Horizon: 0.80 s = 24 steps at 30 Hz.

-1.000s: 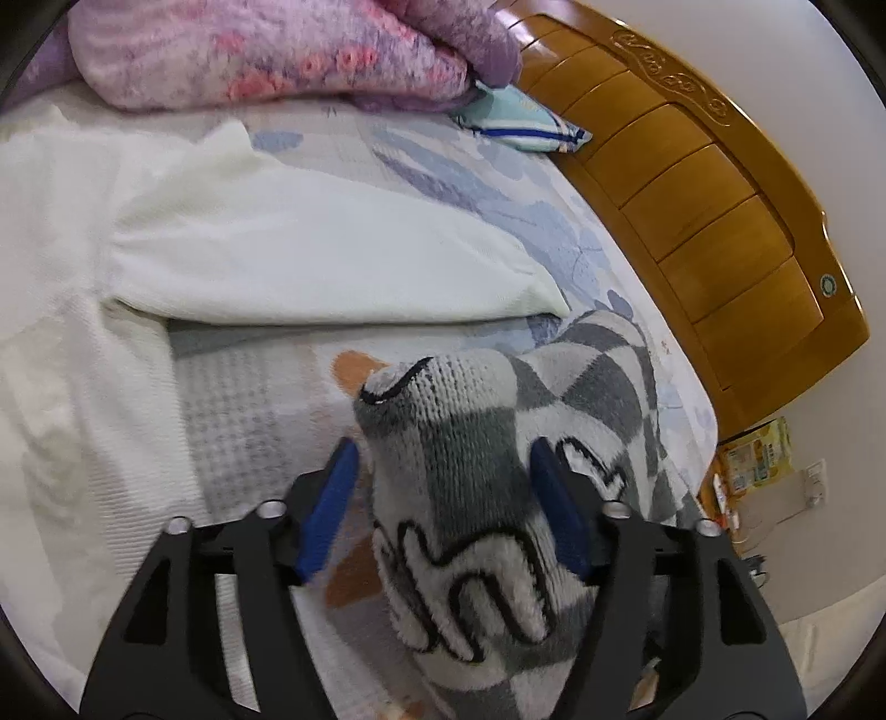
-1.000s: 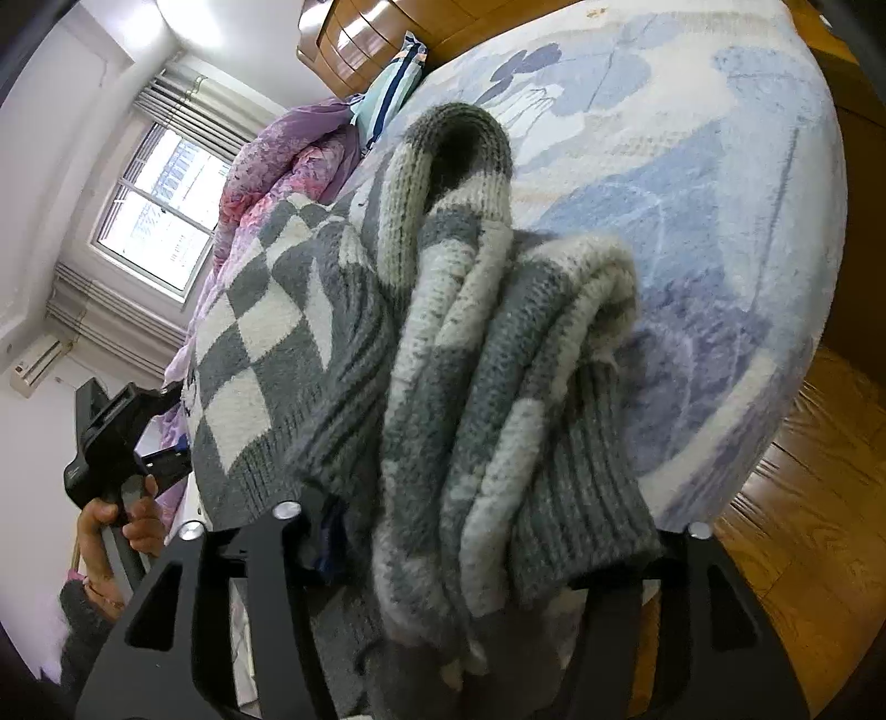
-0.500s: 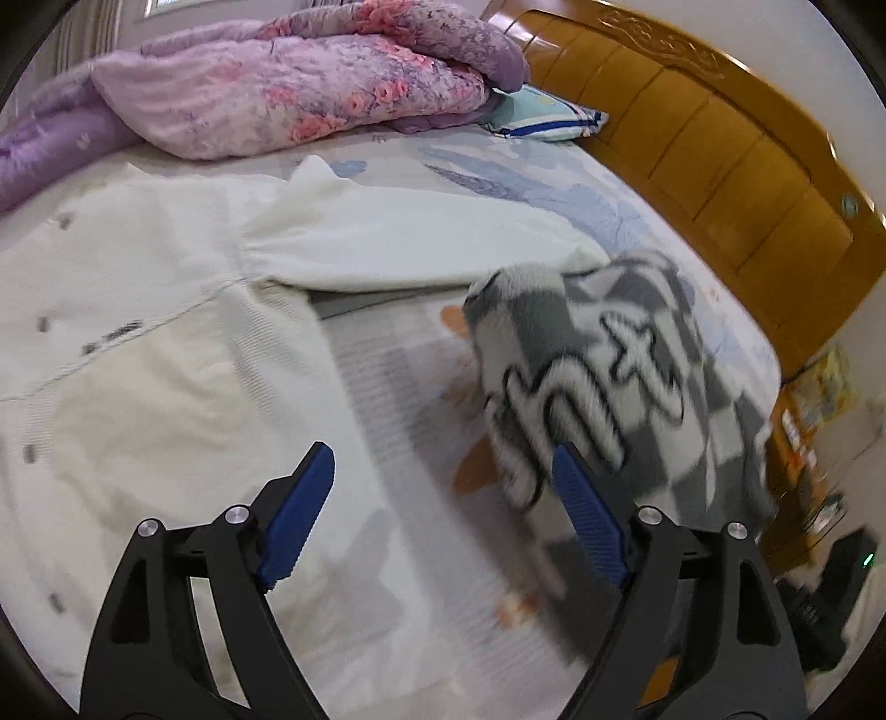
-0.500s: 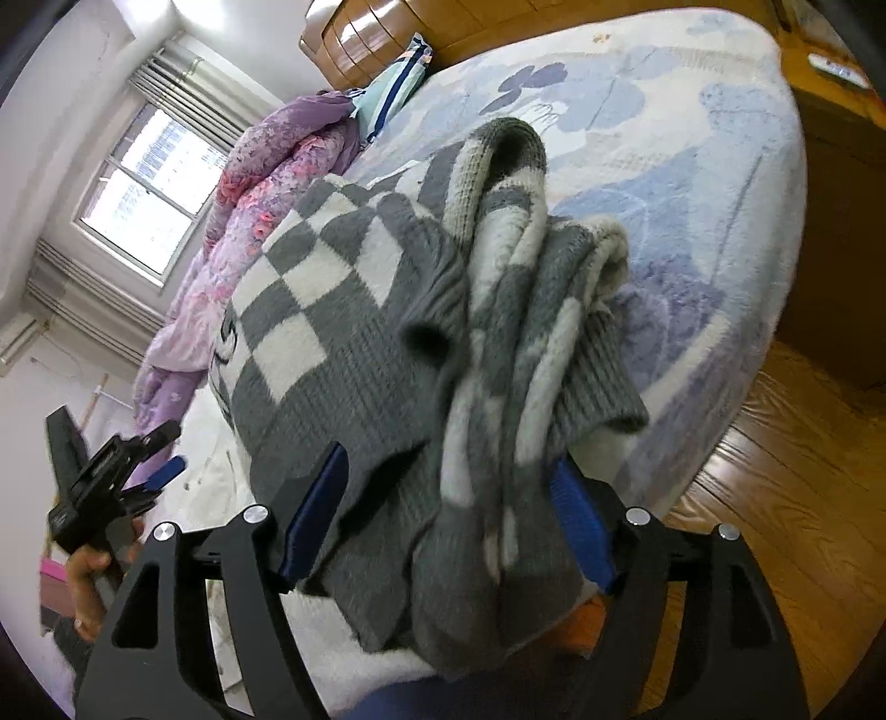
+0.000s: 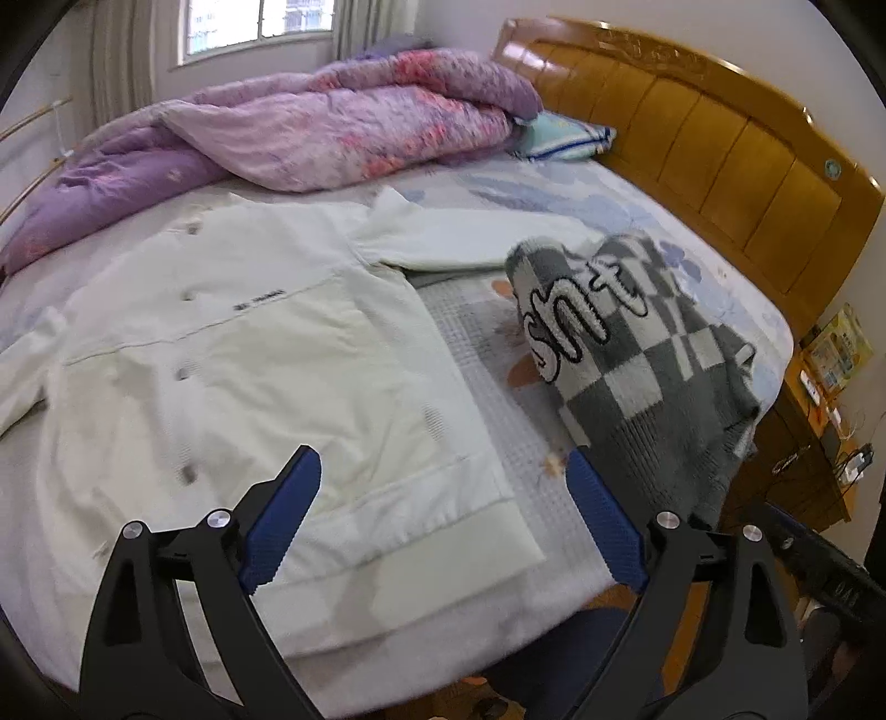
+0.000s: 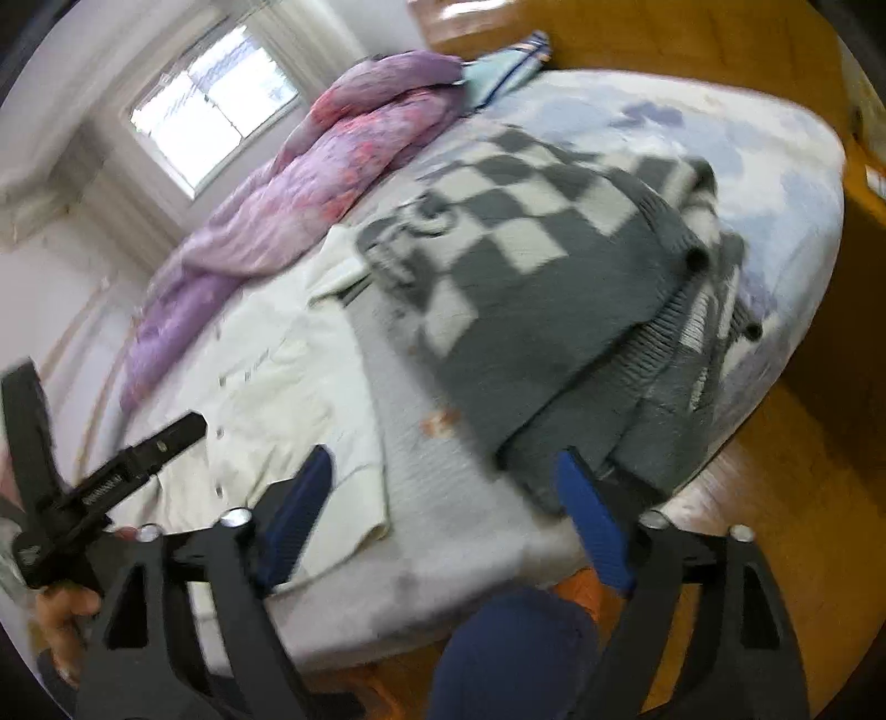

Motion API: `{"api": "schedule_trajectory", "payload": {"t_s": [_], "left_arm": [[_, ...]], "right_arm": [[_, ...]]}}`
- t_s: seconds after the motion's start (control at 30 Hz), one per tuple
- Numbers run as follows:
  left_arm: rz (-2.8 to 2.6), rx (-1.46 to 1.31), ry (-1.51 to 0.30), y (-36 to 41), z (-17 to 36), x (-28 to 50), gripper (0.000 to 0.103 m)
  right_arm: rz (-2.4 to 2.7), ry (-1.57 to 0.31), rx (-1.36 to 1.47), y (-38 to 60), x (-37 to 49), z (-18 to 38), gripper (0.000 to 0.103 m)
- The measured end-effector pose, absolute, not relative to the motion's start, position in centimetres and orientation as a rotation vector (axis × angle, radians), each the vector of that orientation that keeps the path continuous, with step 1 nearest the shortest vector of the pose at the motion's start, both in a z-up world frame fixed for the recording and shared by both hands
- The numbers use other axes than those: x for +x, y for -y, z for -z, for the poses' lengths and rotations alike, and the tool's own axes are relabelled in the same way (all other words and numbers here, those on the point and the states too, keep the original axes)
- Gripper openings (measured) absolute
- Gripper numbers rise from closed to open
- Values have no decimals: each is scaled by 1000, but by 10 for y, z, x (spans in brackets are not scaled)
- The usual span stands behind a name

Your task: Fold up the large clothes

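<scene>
A: What's being shown in the left wrist view that isn't in the right?

B: The wooden headboard (image 5: 720, 144) is being shown in full, w/ a striped pillow (image 5: 565, 135) tucked against it. The left gripper (image 5: 443, 520) is being held above the bed's near edge, fingers spread wide, nothing between them.

A: And the right wrist view?

B: It's blurred. The right gripper (image 6: 443, 509) is also being held released, nothing gripped. At far left, a hand (image 6: 61, 615) is being seen wrapped round the other gripper's handle. A bit of wood floor (image 6: 803, 498) is showing beside the bed.

A: Where are the clothes being kept?

B: No containers are being seen; everything's lying on the bed (image 5: 498, 365). 2 garments are being counted. 1 white jacket (image 5: 232, 360) is spread flat, buttons up, sleeve stretched toward the headboard. 1 grey checkered sweater (image 5: 637, 343) is lying folded just beside it, at the bed corner nearest the headboard, its hem draping over the edge. 1 purple floral quilt (image 5: 332, 133) is bunched along the far side, under the window (image 5: 255, 22).
</scene>
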<state>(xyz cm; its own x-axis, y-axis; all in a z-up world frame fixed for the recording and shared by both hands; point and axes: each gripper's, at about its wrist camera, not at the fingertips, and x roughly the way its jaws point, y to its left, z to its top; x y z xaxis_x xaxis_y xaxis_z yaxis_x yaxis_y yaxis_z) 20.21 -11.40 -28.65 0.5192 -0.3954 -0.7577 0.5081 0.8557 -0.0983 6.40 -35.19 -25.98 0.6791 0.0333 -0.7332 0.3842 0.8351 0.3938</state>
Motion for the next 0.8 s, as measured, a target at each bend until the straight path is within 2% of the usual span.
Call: {"api": "schedule_trajectory", "payload": {"t_s": [0.27,0.8], "left_arm": [[490,151,-723,59,236,139,94],[351,115,-515,-15,163,60,98]], "right_arm": [[174,-779,378,281,48,208,95],[164,-578,192,210,-5,128,95]]}}
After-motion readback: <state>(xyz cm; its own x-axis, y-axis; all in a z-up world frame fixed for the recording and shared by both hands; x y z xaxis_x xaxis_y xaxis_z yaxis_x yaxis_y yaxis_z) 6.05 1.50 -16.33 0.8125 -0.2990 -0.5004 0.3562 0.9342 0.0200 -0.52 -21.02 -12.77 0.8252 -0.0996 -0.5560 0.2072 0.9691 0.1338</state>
